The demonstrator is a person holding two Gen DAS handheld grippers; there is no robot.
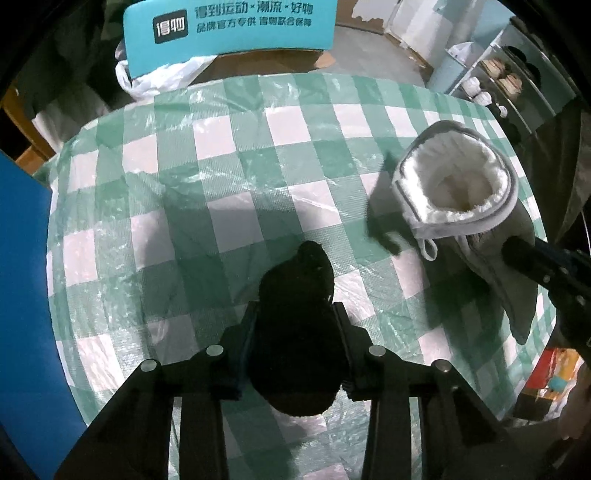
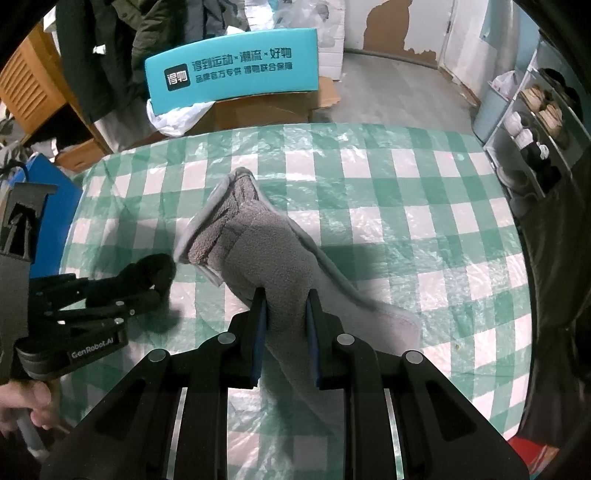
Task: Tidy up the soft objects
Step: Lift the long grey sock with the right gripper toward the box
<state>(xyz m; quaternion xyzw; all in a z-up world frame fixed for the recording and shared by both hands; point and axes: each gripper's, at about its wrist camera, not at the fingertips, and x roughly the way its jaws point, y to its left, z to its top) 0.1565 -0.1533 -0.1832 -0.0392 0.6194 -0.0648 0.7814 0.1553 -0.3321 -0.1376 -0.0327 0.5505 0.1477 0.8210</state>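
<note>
Gripping — left gripper (image 1: 295, 314) black hat (image 1: 299, 291), right gripper (image 2: 284, 302) grey hat (image 2: 273, 254)

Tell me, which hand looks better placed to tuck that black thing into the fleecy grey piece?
Left, probably. The left hand-held gripper already has the black soft item between its pads, beside the grey fleece item, whose white-lined opening faces up. The right hand-held gripper is busy, shut on that grey piece.

**A lived-in home room, cluttered with storage**

A green-and-white checked plastic-covered table (image 2: 406, 192) is standing among dark hanging coats (image 2: 110, 55), a white shoe rack (image 2: 532, 122), a brown cardboard box (image 2: 258, 110) and a peeling white wall (image 2: 399, 26)
</note>
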